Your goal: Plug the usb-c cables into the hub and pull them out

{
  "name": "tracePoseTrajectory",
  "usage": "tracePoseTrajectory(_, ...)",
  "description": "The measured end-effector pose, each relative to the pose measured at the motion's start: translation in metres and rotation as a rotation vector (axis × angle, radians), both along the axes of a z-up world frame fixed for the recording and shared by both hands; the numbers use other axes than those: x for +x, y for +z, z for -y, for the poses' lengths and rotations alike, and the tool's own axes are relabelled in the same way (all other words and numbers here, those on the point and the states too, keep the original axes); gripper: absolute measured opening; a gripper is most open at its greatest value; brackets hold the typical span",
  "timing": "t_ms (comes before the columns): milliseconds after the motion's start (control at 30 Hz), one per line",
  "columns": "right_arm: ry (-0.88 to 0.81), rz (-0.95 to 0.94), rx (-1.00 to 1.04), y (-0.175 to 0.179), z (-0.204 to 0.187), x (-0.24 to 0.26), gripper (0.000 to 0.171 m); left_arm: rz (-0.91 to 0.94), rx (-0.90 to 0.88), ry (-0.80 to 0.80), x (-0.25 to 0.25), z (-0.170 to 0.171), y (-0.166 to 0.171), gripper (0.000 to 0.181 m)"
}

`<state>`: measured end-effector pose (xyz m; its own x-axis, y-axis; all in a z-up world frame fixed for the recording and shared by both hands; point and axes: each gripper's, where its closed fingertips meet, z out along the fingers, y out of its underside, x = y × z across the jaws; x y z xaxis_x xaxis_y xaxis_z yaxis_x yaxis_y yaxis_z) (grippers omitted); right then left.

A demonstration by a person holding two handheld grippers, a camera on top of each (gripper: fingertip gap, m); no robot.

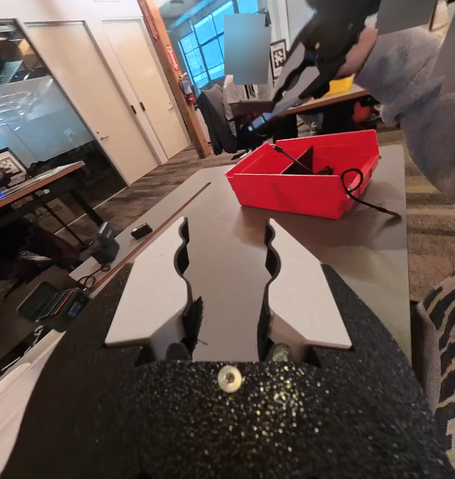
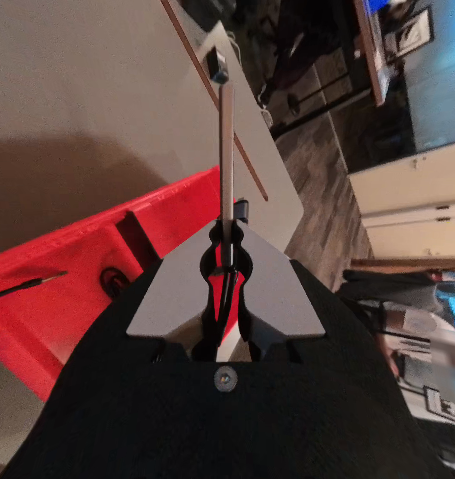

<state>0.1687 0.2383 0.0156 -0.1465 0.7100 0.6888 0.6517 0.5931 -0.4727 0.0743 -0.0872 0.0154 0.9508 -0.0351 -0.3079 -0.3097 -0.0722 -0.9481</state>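
My left gripper point(image 1: 226, 221) is open and empty, low over the dark table point(image 1: 324, 246), short of a red bin point(image 1: 286, 191). The bin has a black divider and holds black USB-C cables: one plug point(image 1: 278, 149) sticks up at its back, and another cable point(image 1: 350, 186) loops over its right end onto the table. My right gripper point(image 2: 226, 223) is shut on a slim silver hub point(image 2: 226, 155), seen edge-on, with its black lead point(image 2: 225, 298) trailing back between the fingers. It hangs above the bin point(image 2: 65, 259). From the left wrist view it is raised beyond the bin point(image 1: 275, 103).
A small black box point(image 1: 141, 231) lies near the table's left seam, and it also shows in the right wrist view point(image 2: 216, 64). A dark device point(image 1: 106, 243) and a phone case point(image 1: 52, 303) sit on the lower left surface. A person's grey sleeve point(image 1: 402, 77) is at the right. The tips of one gripper are about 35 centimeters away from the tips of the other.
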Motion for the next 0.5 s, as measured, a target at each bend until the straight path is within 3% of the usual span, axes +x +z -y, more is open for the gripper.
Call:
tracePoseTrajectory(133, -0.081, 0.113, -0.087, -0.038, -0.051, 0.001, 0.007, 0.071, 0.021, 0.023, -0.011, 0.008, 0.003, 0.051)
tracePoseTrajectory(267, -0.140, 0.179, -0.120, -0.070, -0.074, -0.006, 0.010, 0.109, 0.012, 0.034, -0.016, 0.010, 0.002, 0.051)
tracePoseTrajectory(300, -0.151, 0.183, -0.146, -0.076, -0.076, -0.007, 0.017, 0.114, 0.001, 0.040, -0.018, 0.010, 0.000, 0.051)
tracePoseTrajectory(400, -0.198, 0.129, -0.191, -0.074, -0.077, -0.008, 0.042, 0.126, -0.020, 0.056, -0.021, 0.013, -0.002, 0.053)
tracePoseTrajectory(500, -0.195, 0.001, -0.185, -0.048, -0.060, -0.006, 0.047, 0.118, -0.009, 0.092, -0.028, 0.022, 0.000, 0.053)
